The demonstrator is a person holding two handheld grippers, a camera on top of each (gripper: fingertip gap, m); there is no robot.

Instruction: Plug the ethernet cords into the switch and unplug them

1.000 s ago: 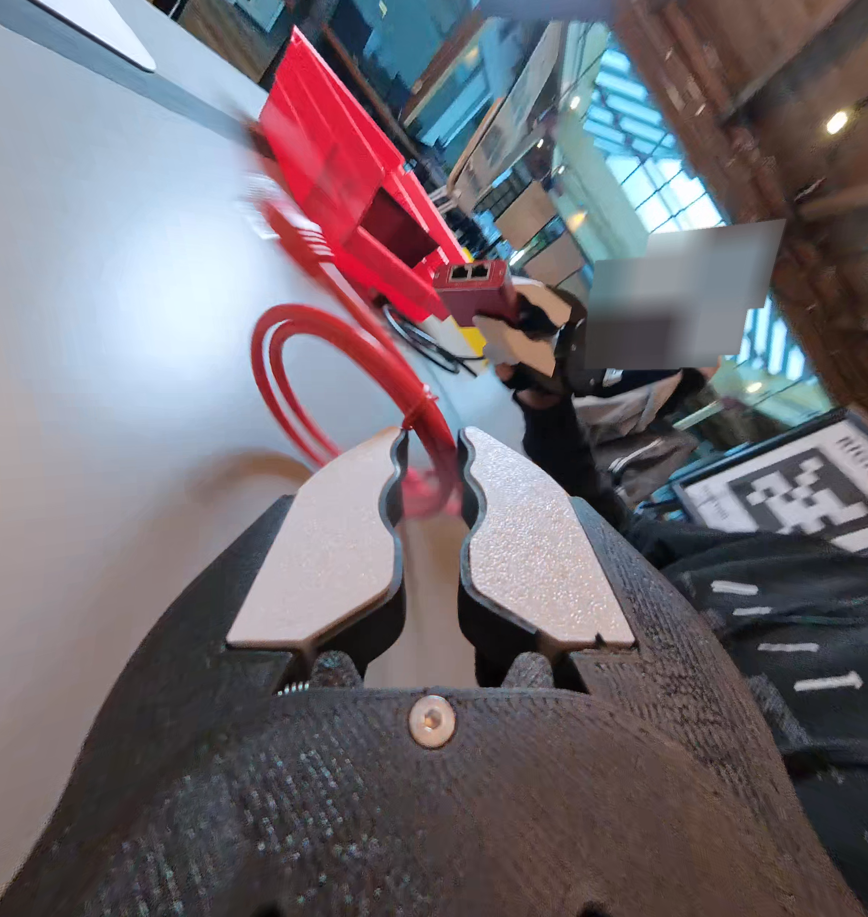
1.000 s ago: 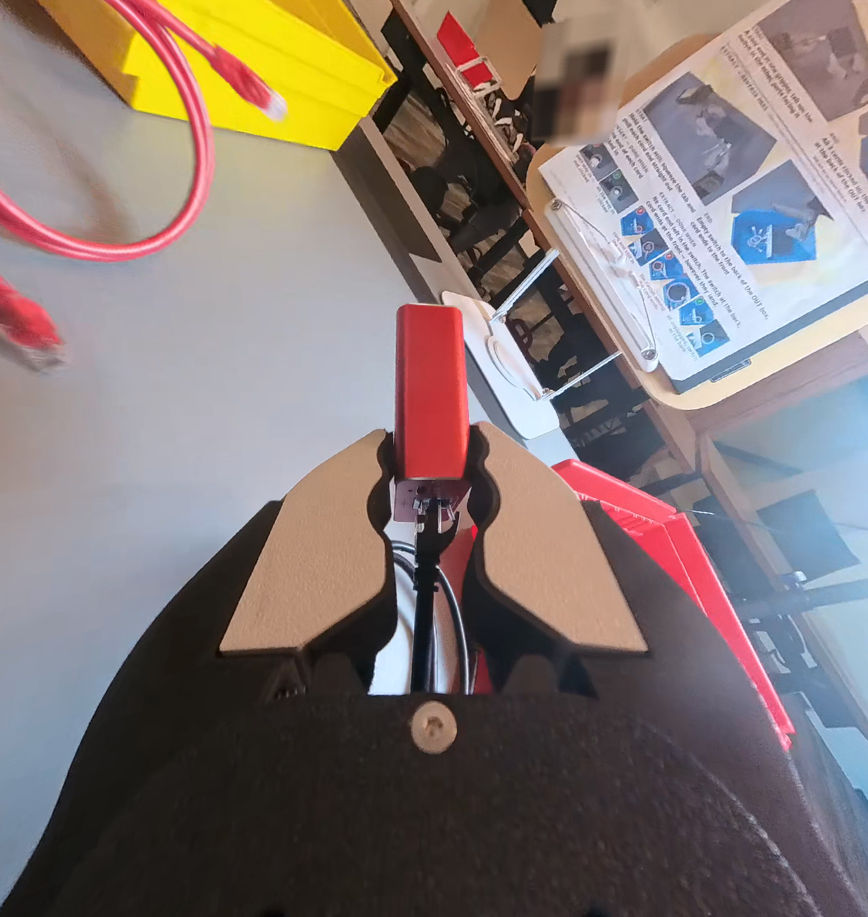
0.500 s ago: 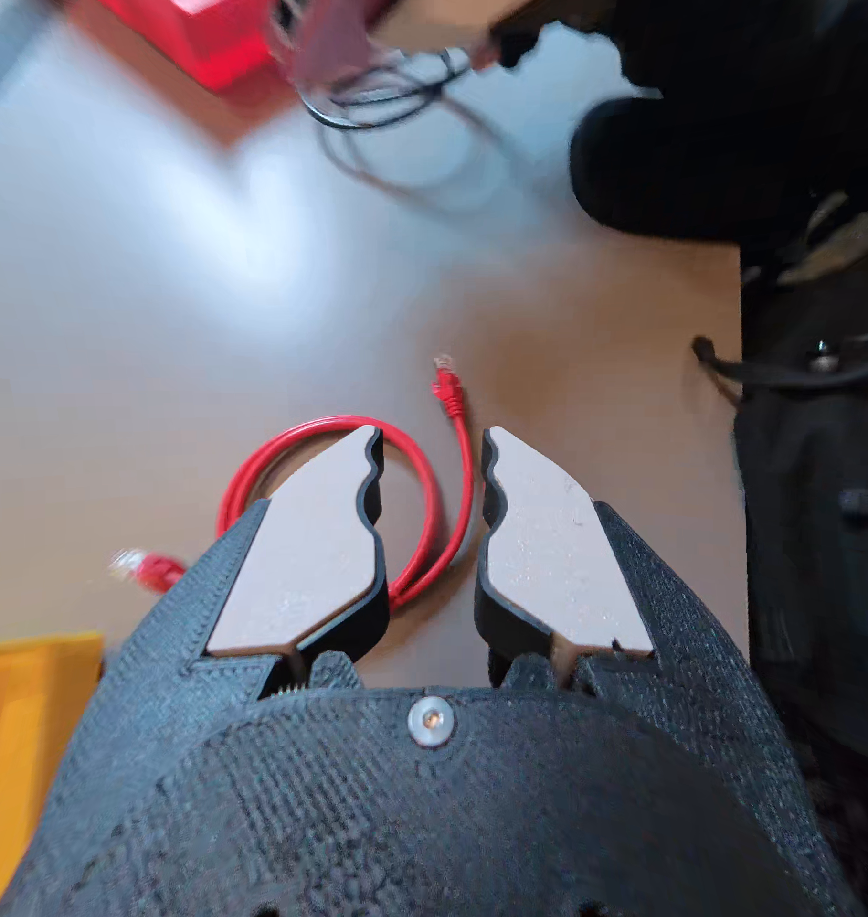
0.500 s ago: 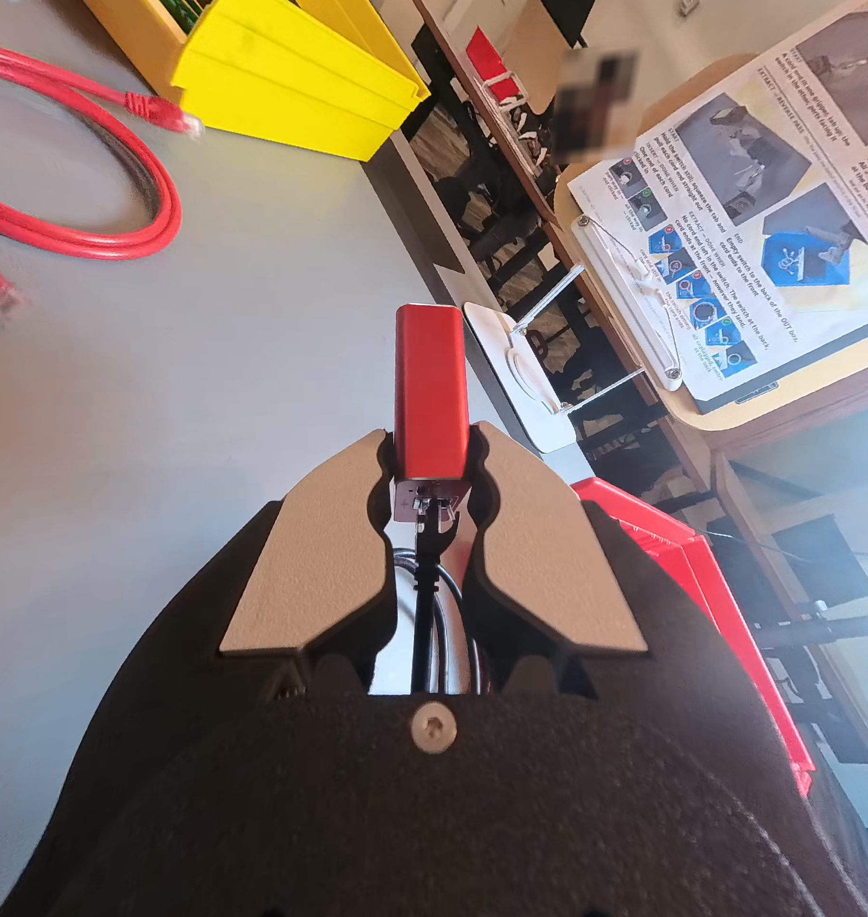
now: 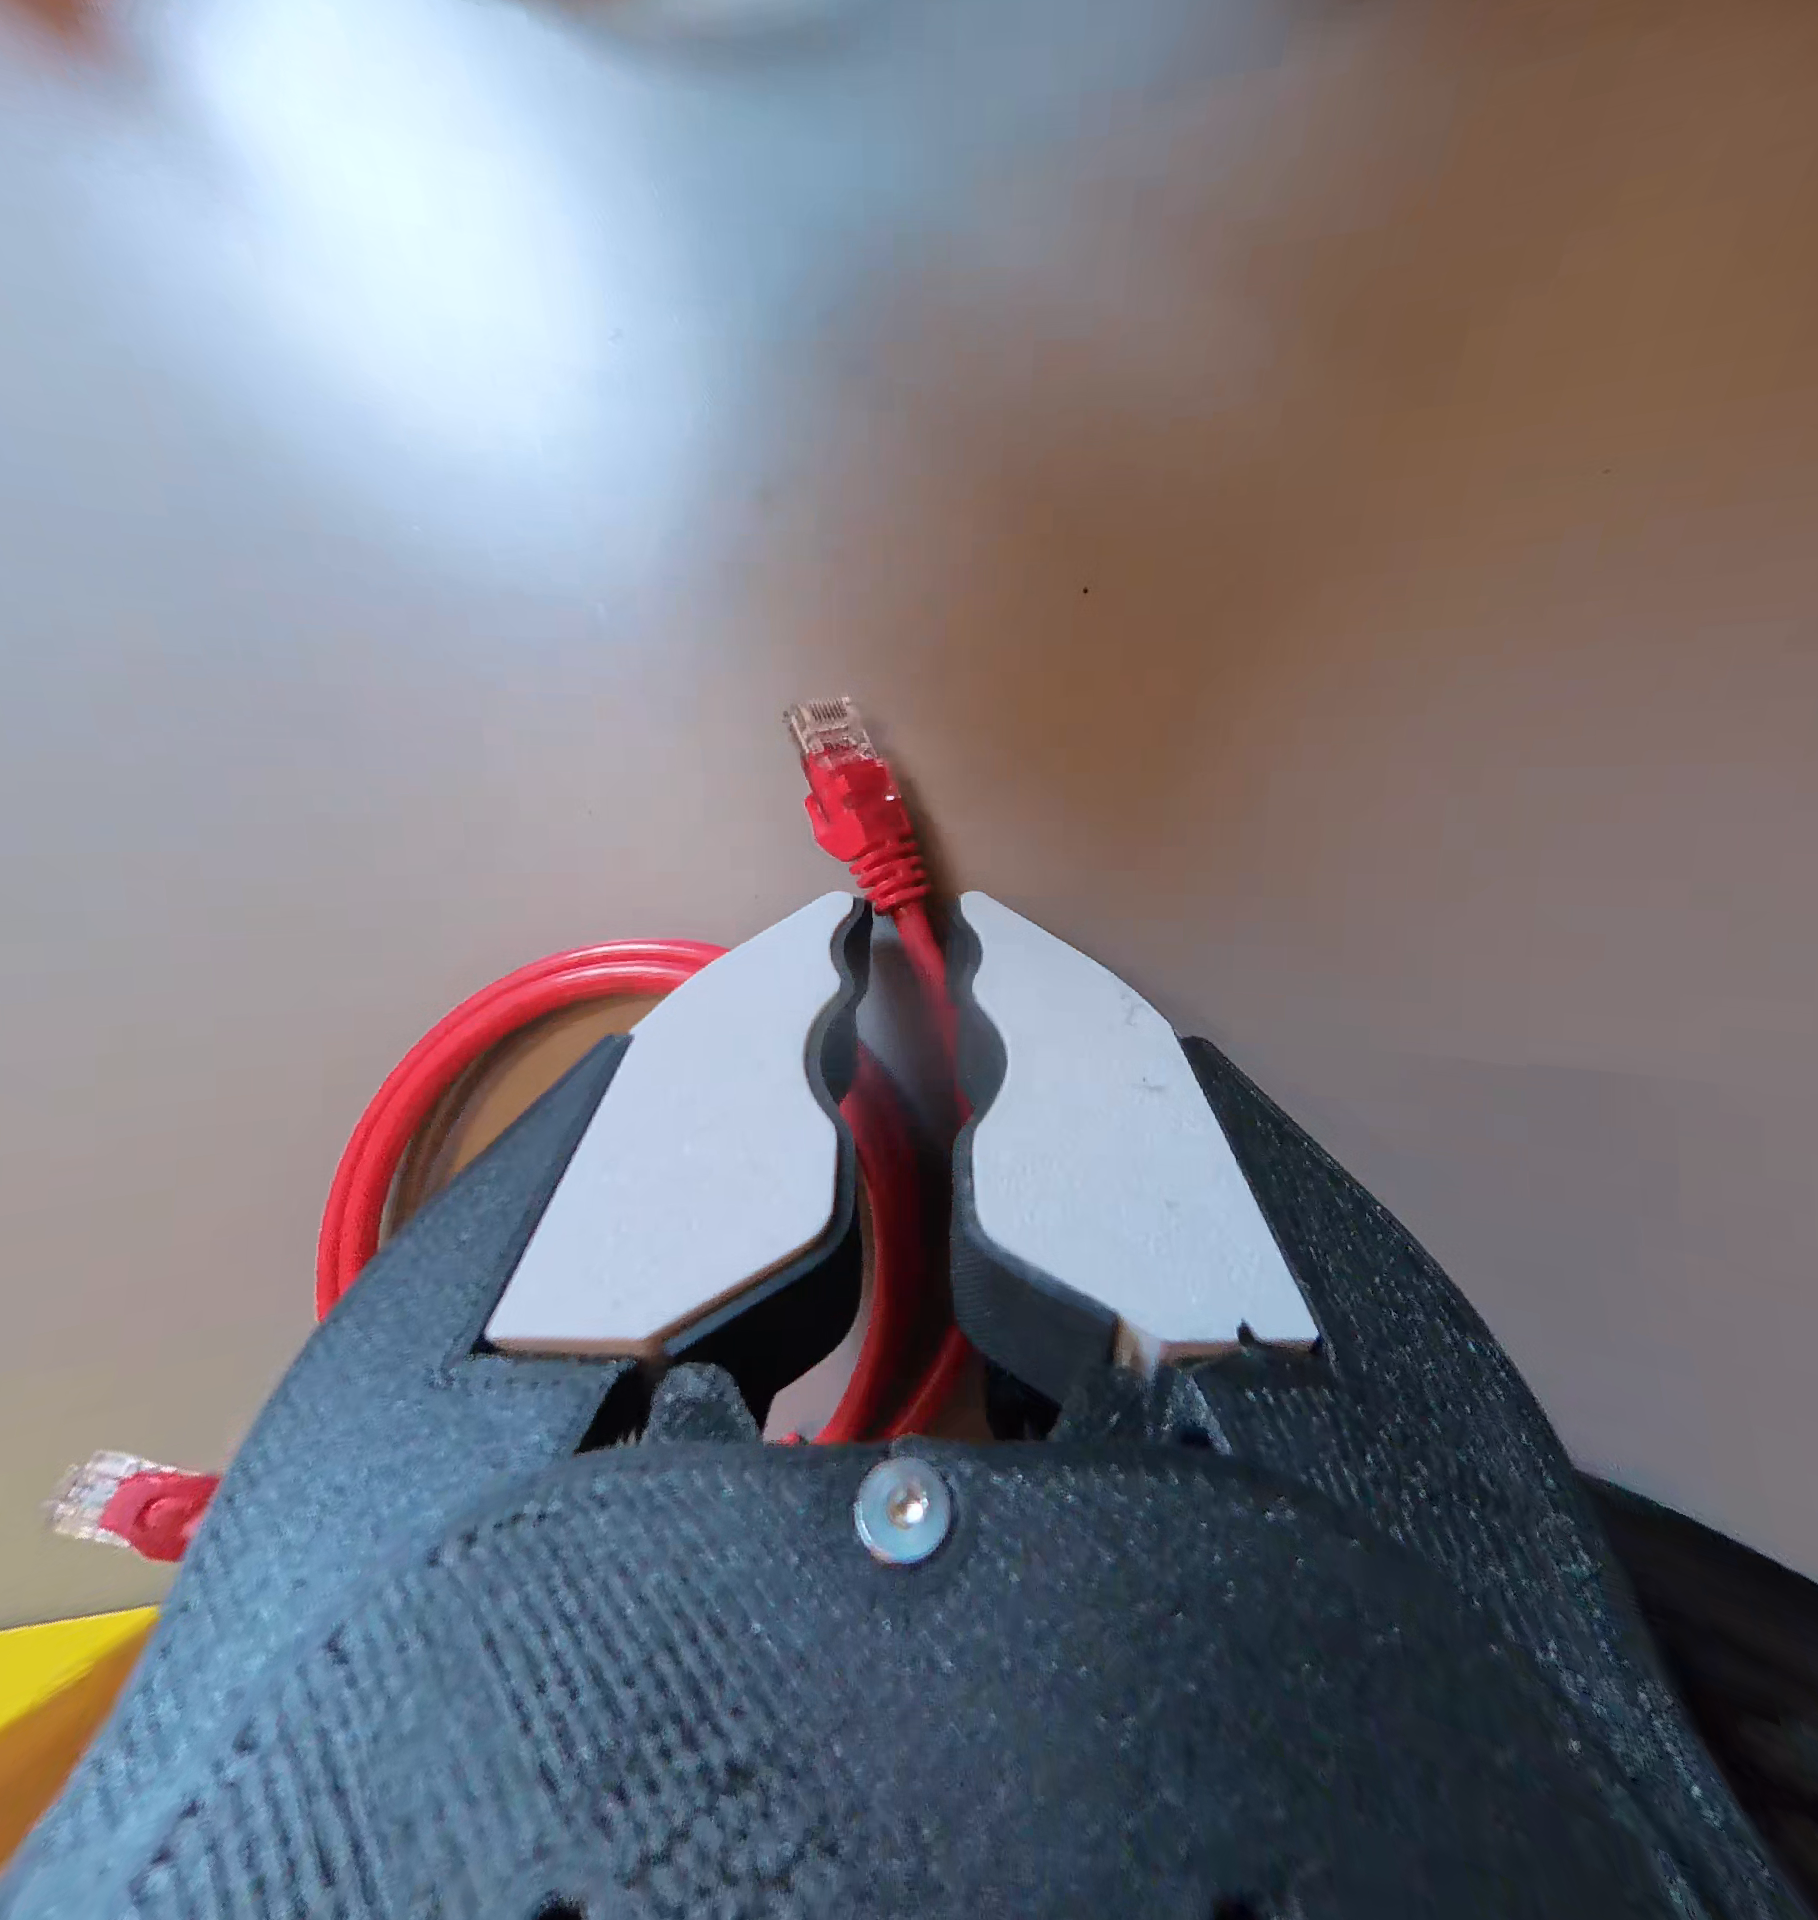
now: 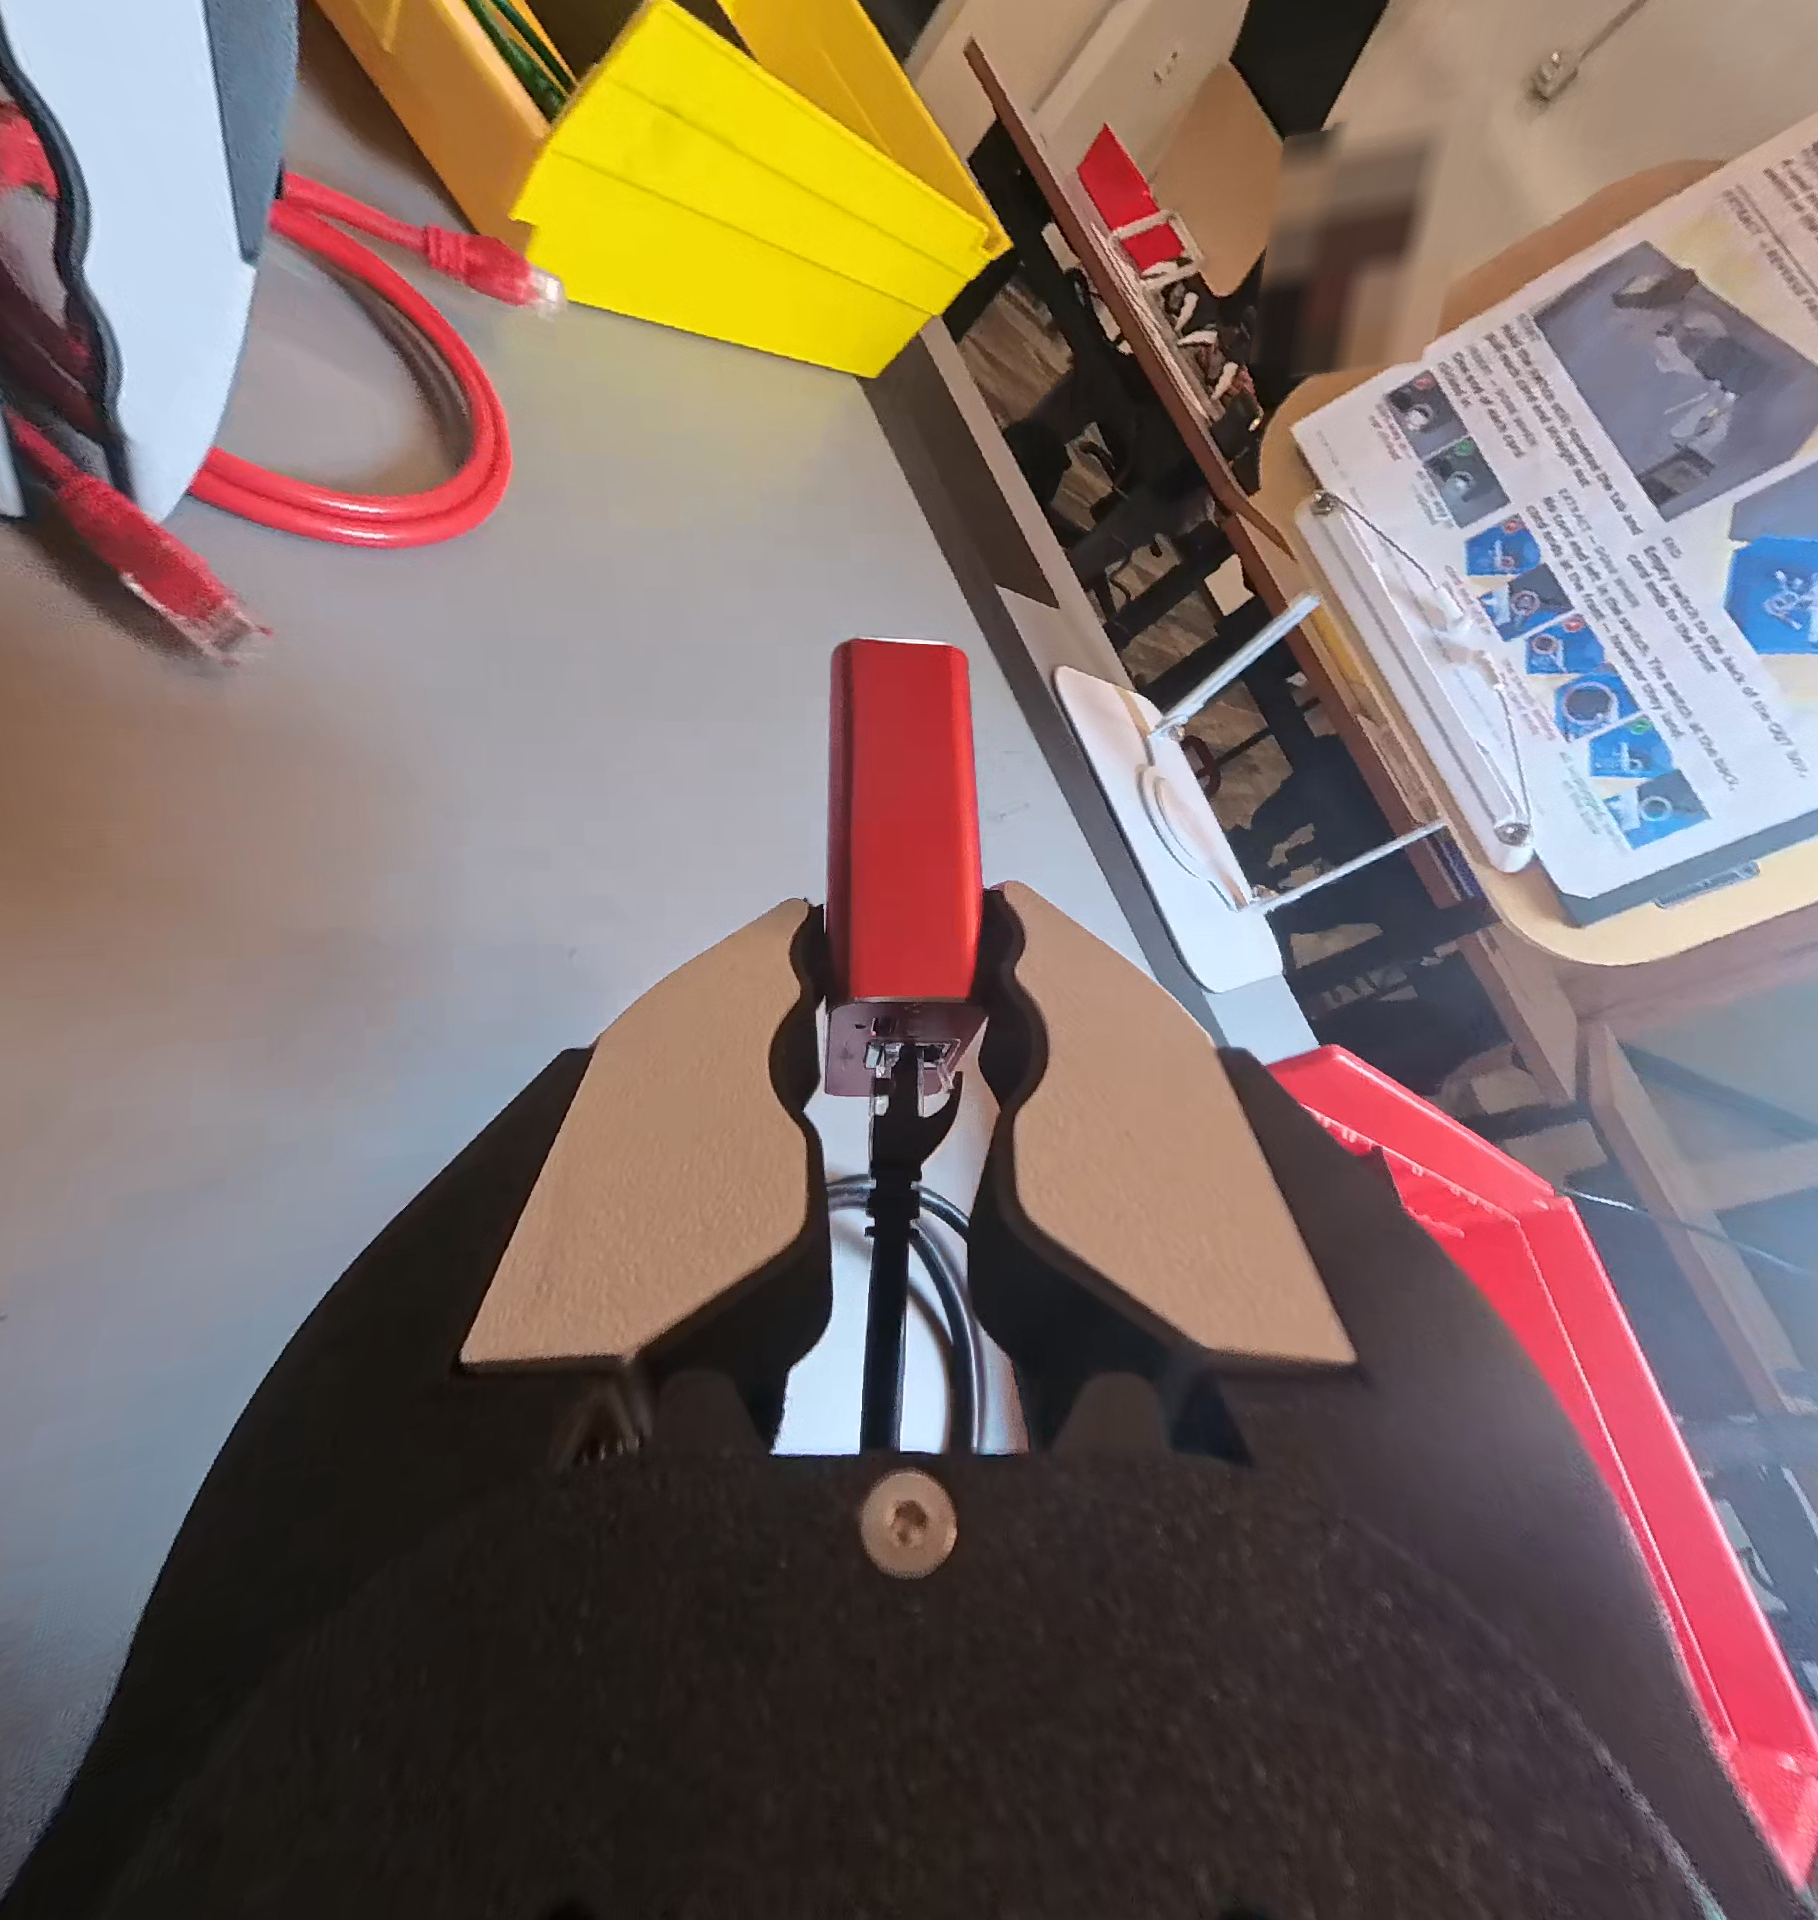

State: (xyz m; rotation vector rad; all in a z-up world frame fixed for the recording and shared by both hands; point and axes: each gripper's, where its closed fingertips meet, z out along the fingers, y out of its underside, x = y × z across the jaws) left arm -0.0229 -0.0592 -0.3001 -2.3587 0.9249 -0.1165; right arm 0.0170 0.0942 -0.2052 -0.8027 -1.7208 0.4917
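left claw: narrow around red ethernet cord just behind its plug, on the surface, so the plug leads.
right claw: clamps red switch upright, steady for plugging.

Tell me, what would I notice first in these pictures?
Probably the bright red ethernet cord running between the fingers of the left gripper, its clear plug poking out ahead over the grey table. Next, the red switch pinched in the right gripper, with yellow bins behind.
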